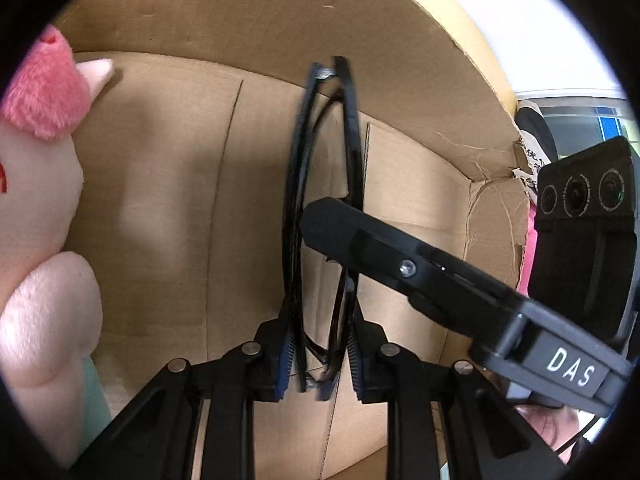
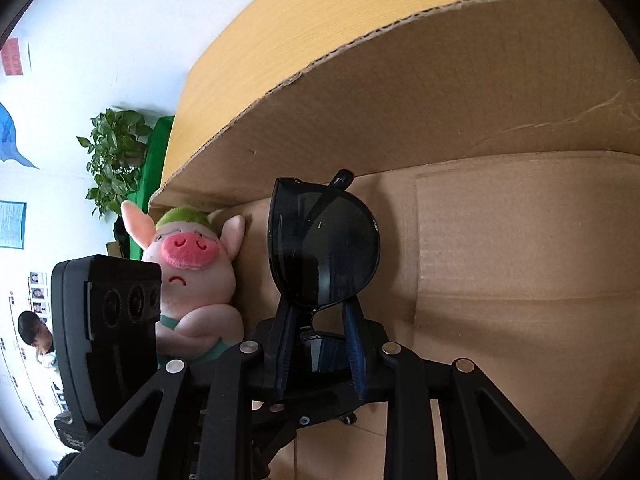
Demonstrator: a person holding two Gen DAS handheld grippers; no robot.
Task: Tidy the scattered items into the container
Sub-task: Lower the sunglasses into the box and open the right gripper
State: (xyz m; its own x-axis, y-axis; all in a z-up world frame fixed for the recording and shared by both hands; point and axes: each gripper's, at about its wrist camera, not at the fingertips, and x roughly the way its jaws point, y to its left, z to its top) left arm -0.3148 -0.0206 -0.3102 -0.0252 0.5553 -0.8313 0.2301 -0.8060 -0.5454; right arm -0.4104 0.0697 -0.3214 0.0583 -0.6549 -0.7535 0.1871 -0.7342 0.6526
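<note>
Partly hidden, the sunglasses (image 2: 324,244) sit clamped in both the left gripper (image 1: 320,364) and right gripper (image 2: 320,344) over the cardboard box (image 2: 500,240); a plush pig (image 2: 192,276) leans at its left wall.

- The left gripper (image 1: 318,354) points down into a cardboard box (image 1: 400,40); its blue-ribbed pads (image 1: 285,364) sit close on either side of folded black sunglasses (image 1: 320,184), seen edge-on
- The right gripper (image 1: 316,224) reaches in from the right, its black finger across the frame; "DAS" is printed on its body
- A pink plush pig (image 1: 40,208) lies at the left, against the box wall
</note>
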